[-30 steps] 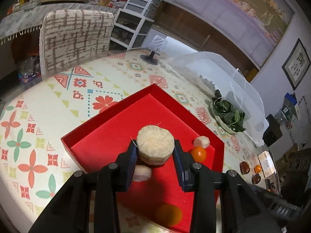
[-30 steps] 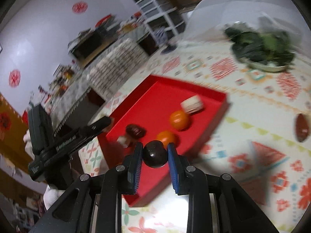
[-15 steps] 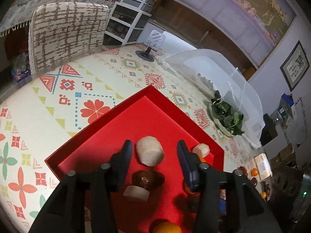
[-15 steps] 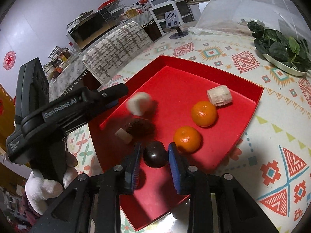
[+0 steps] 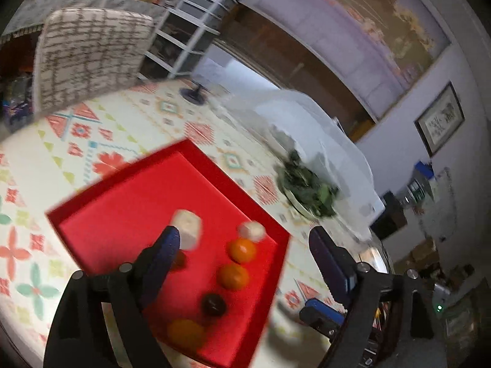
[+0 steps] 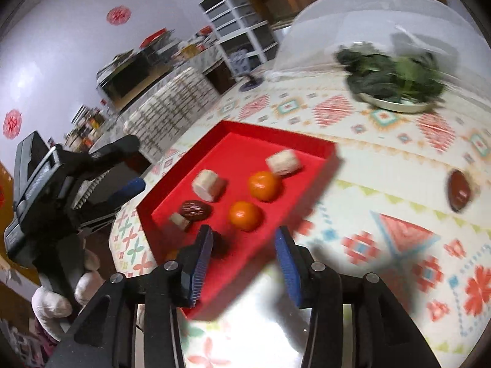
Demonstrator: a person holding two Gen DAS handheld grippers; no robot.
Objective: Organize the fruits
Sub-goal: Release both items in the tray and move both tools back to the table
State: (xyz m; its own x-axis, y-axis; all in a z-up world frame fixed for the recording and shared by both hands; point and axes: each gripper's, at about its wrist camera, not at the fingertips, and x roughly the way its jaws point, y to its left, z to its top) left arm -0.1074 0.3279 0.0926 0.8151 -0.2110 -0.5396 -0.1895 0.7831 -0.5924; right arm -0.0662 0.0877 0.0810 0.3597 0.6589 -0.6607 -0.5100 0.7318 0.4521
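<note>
A red tray (image 5: pixel 129 202) (image 6: pixel 245 141) sits on the patterned table. In it lie two pale cut chunks (image 6: pixel 209 185) (image 6: pixel 284 162), two oranges (image 6: pixel 264 185) (image 6: pixel 245 215), a brown date (image 6: pixel 195 210), a small pale piece (image 6: pixel 180 221) and a dark round fruit (image 5: pixel 214 304), half hidden behind my right finger in the right wrist view (image 6: pixel 221 243). My left gripper (image 5: pixel 245 254) is open and empty above the tray. My right gripper (image 6: pixel 244 251) is open and empty over the tray's near edge. Another orange (image 5: pixel 185 334) lies at the tray's near side.
A dish of dark greens (image 6: pixel 396 81) (image 5: pixel 310 190) stands under a clear dome cover (image 6: pixel 368 18) beyond the tray. A brown fruit (image 6: pixel 459 189) lies on the cloth to the right. A patterned chair (image 5: pixel 89 52) stands at the table's far side.
Both grippers opened. The left let the pale chunk go into the tray and the right let the dark round fruit go. Both pulled back and swung; the views are blurred.
</note>
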